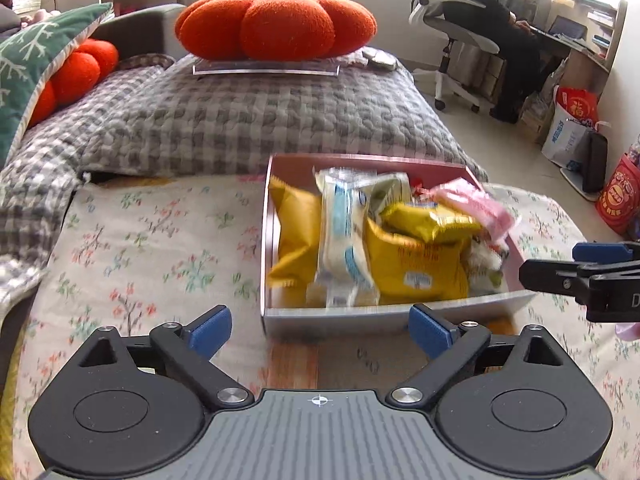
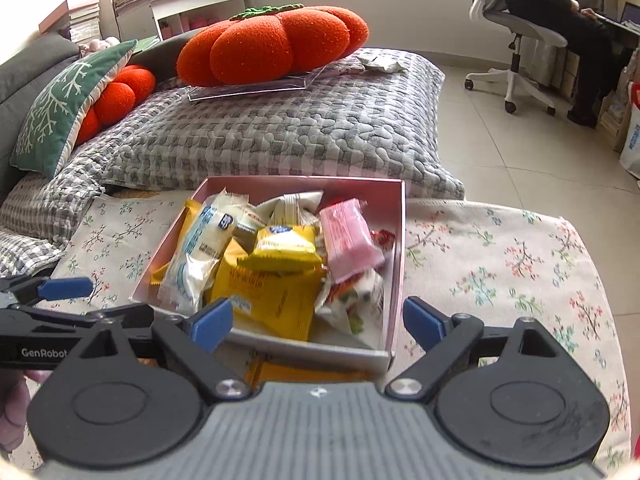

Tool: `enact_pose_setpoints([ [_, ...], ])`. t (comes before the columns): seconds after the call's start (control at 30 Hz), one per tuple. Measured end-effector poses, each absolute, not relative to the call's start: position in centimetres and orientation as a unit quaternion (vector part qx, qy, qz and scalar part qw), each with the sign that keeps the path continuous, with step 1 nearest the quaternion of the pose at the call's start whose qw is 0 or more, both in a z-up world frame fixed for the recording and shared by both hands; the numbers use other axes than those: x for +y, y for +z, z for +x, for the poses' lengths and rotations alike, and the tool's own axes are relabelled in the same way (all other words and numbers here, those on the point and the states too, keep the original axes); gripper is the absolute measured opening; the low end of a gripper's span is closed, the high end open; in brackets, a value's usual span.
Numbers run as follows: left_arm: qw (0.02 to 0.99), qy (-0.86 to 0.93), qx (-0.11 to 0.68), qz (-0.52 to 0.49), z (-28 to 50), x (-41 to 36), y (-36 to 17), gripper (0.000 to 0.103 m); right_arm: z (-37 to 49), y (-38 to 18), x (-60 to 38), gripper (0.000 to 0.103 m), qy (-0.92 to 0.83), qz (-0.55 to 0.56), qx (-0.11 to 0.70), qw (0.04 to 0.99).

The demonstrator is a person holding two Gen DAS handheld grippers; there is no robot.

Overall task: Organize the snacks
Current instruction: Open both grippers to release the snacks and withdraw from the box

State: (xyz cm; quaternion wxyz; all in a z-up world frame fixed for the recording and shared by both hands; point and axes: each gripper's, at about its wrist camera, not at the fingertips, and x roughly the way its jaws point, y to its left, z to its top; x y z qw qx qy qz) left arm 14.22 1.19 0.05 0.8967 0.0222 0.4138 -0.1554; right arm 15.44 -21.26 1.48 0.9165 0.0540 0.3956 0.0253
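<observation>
A pink open box [image 1: 360,314] stands on the floral cloth [image 1: 140,248], filled with snack packets. Among them are a big yellow packet [image 1: 416,268], a white-and-blue packet [image 1: 340,240] and a pink packet [image 1: 476,204]. My left gripper [image 1: 320,330] is open just in front of the box's near wall, with nothing held. The right gripper's fingers [image 1: 560,276] show at the box's right side. In the right wrist view the box [image 2: 398,260] lies close ahead, its near wall between the spread fingers of my open right gripper [image 2: 318,320], whose pads do not touch it. The left gripper's finger [image 2: 68,288] shows at the left.
Behind the box lies a grey checked quilt [image 1: 260,116] carrying an orange pumpkin cushion [image 1: 276,24] on a clear tray. A green cushion [image 1: 36,68] leans at the left. A person sits in a white office chair [image 1: 456,32] at the right, with bags [image 1: 576,128] on the floor.
</observation>
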Motion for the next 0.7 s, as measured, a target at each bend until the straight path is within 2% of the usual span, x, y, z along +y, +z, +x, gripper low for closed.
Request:
enact_pose_setpoints([
  [0.3,0.893,-0.134,0.428,0.029,10.8,2.3,-1.9,0.098,12.4,-0.2,-19.9,0.093,0.04,0.025,0.392,0.919],
  [0.7,0.897,-0.12,0.425,0.025,8.5,2.8,-7.2,0.098,9.1,-4.6,-19.6,0.094,0.051,-0.004,0.403,0.914],
])
